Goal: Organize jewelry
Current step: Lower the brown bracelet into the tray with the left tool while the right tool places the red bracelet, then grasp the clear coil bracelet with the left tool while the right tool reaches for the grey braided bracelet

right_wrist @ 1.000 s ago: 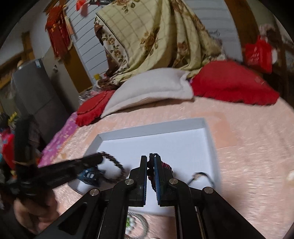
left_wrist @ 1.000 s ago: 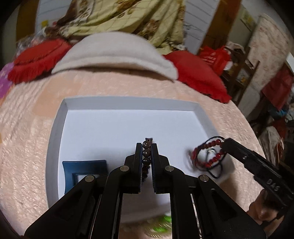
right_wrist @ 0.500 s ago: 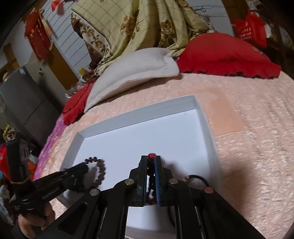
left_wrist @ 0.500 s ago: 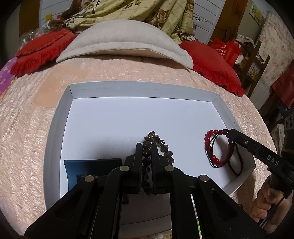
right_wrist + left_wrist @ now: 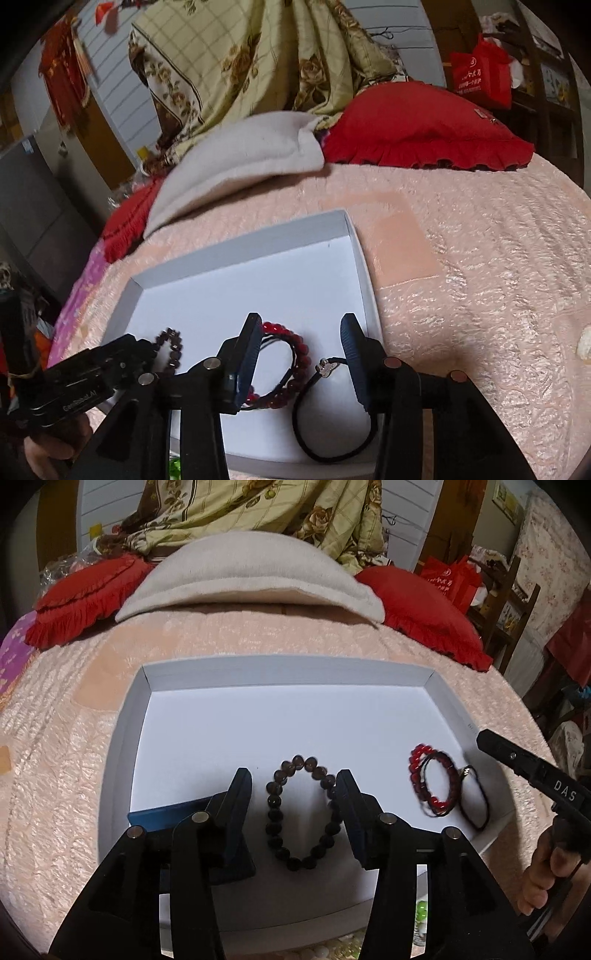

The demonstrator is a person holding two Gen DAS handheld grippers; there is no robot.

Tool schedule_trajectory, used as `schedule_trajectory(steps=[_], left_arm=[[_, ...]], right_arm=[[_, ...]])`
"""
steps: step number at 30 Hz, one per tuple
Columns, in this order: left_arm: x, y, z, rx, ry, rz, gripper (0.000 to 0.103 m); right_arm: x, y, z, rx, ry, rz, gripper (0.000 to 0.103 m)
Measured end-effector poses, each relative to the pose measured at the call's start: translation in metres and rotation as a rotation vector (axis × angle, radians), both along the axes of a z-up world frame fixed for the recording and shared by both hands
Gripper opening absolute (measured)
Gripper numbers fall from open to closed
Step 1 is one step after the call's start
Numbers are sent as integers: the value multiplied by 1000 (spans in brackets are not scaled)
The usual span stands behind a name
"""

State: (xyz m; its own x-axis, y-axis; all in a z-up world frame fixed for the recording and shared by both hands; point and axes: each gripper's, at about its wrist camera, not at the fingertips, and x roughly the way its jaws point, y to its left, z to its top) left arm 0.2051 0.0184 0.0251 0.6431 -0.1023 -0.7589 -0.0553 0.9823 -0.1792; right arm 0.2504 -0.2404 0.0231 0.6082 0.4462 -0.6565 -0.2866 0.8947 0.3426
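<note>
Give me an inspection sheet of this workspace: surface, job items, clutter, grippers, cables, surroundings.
Surface: pink bedspread with a shallow white tray lying on it.
Job's things: brown bead bracelet flat in the tray; red bead bracelet and black cord beside it near the tray's right wall; dark blue box at the tray's near left.
Clutter: green and pale beads just outside the tray's near edge, partly hidden.
Grippers: left gripper jaws opening, brown bracelet lying loose between them; right gripper jaws opening over the red bracelet.
Cables: nothing seen.
Surroundings: grey pillow, red cushions, floral blanket, red bag.
</note>
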Motion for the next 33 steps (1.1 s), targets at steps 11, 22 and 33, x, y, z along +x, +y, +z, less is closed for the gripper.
schedule_trajectory(steps=[11, 22, 33], left_arm=[[-74, 8, 28, 10, -91, -135, 47], [-112, -38, -18, 128, -33, -308, 43], [-94, -43, -28, 109, -20, -307, 25]], right_arm=[[-65, -13, 26, -5, -97, 36, 43], [-145, -21, 11, -97, -43, 93, 45], [-144, -40, 1, -119, 7, 76, 45]])
